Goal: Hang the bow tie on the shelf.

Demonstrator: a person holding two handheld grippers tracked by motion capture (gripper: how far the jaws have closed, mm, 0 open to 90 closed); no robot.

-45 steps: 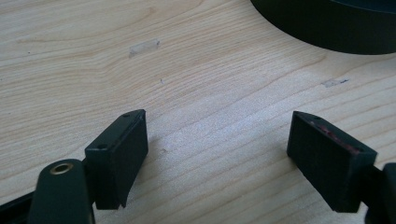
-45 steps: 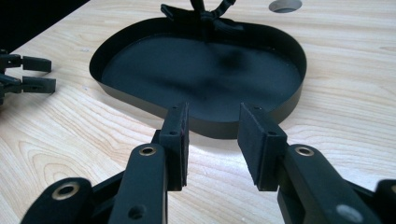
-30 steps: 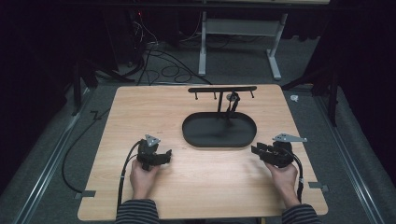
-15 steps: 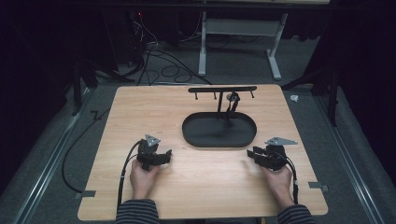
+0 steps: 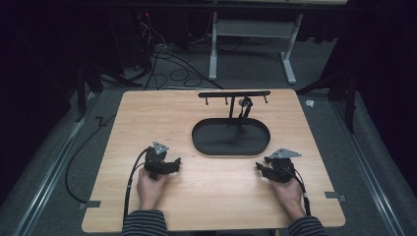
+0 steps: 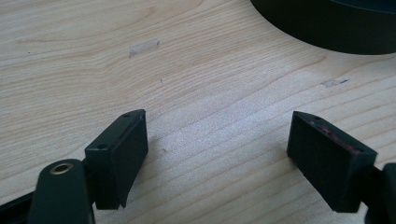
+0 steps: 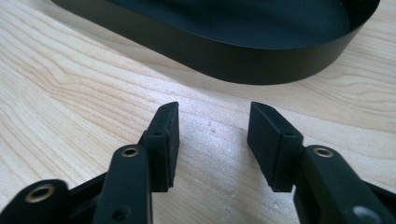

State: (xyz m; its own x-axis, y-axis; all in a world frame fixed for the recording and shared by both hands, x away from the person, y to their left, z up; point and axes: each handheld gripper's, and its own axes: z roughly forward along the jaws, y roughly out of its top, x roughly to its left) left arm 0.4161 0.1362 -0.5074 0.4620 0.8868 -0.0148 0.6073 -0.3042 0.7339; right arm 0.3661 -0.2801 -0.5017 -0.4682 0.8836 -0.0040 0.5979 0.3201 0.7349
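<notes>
High view: the light wooden desk [image 5: 216,196] carries a black oval metal tray [image 5: 231,138] with a T-shaped black hook stand [image 5: 234,94] rising from its far side. The left gripper [image 5: 173,163] and right gripper [image 5: 261,169] rest low on the desk just in front of the tray, each held by a hand in a striped sleeve, and point inward.

Left gripper view: the jaws stand wide apart over bare wood; the tray's wall shows at the upper right.

Right gripper view: the jaws have just been opening, with nothing between them, and the tray wall lies close ahead.
</notes>
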